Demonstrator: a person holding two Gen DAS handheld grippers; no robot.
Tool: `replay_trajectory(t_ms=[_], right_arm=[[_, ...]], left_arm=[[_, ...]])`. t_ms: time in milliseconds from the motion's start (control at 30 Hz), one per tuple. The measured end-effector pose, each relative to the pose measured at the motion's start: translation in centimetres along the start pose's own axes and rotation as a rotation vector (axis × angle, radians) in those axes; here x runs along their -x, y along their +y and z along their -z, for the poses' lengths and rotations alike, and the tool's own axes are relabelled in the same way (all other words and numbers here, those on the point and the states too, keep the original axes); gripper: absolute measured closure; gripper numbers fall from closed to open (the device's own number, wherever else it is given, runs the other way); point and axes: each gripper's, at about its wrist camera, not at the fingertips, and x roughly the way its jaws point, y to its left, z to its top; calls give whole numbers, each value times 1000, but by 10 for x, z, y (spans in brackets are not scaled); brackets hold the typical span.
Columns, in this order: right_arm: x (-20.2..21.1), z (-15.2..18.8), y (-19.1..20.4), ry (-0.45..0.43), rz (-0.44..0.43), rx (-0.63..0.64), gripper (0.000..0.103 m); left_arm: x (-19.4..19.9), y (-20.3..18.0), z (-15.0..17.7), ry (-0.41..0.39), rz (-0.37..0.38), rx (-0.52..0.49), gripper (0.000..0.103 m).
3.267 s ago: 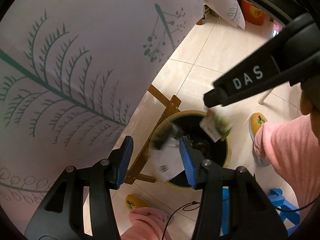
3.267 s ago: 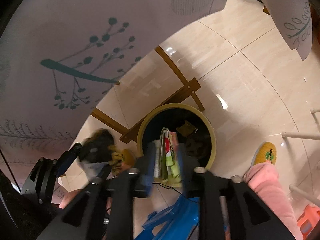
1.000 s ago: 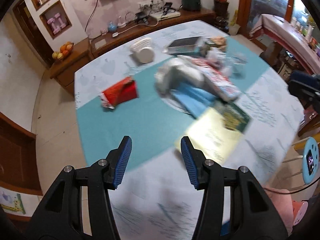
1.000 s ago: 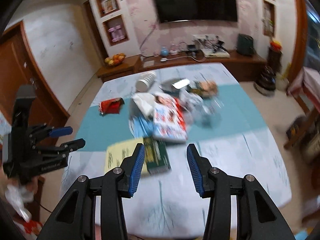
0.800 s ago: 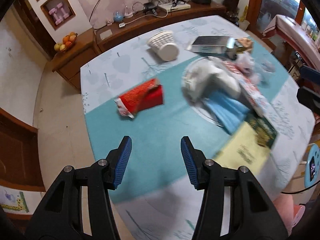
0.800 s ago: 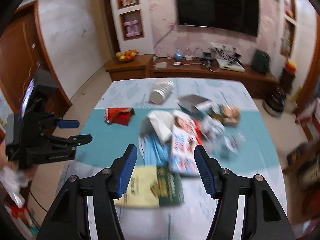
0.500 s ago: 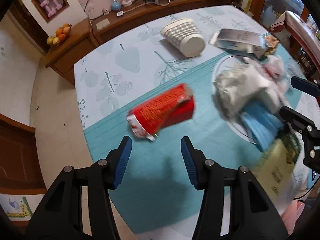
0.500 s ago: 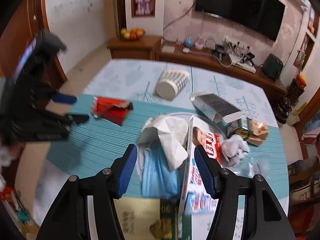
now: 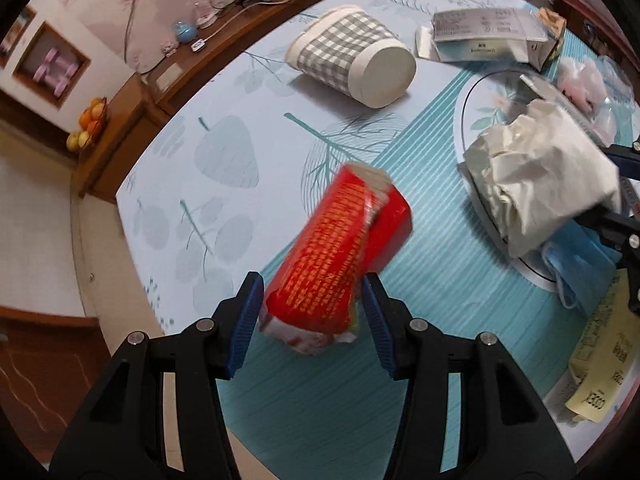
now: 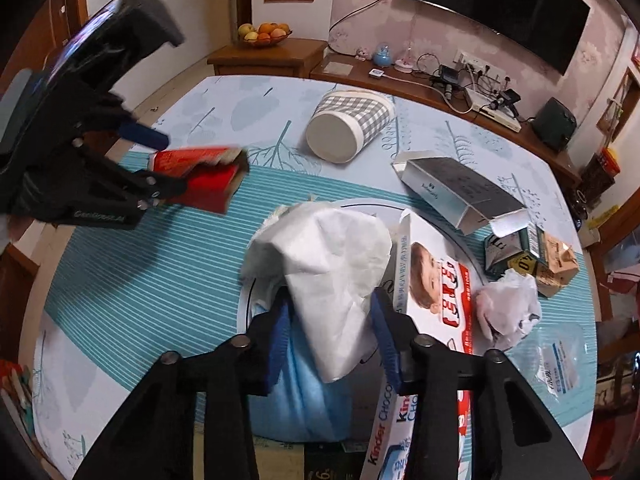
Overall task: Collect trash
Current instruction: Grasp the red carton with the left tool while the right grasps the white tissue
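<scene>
Straddling red wrapper [image 9: 340, 264] at table's [image 9: 224, 160] 9 o'clock edge, left gripper [image 9: 312, 312] wide, not clamped | right gripper [image 10: 328, 332] wide around crumpled white paper [image 10: 328, 264] on plate [image 10: 243, 308] at centre | risk: crinkly wrapper sliding out, limp paper slipping free on lift
</scene>
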Motion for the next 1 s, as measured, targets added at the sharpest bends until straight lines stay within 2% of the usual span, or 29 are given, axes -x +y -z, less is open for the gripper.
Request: replay_trajectory(t_ms=[100, 200, 400, 533, 633, 700, 800, 1000], right_arm=[[-3, 0, -3, -1, -26, -8, 68], [-3, 1, -5, 2, -55, -11, 69], [-4, 2, -9, -7, -108, -32, 71], [-3, 4, -13, -23, -127, -54, 72], [1, 6, -17, -40, -146, -80, 78], [9, 8, -19, -59, -156, -102, 80], [25, 12, -25, -92, -181, -143, 81], [70, 25, -35, -166, -189, -223, 81]], left_arm=[[-8, 0, -10, 13, -13, -37, 55], [-16, 3, -20, 25, 12, -60, 55], [-31, 18, -36, 46, 131, 14, 55], [-30, 13, -37, 12, 113, 32, 60], [-25, 15, -31, -13, 101, 118, 67], [-17, 18, -23, -22, 111, 211, 69], [-2, 16, -11, -31, 109, 290, 71], [61, 5, 24, -85, 143, 396, 73]])
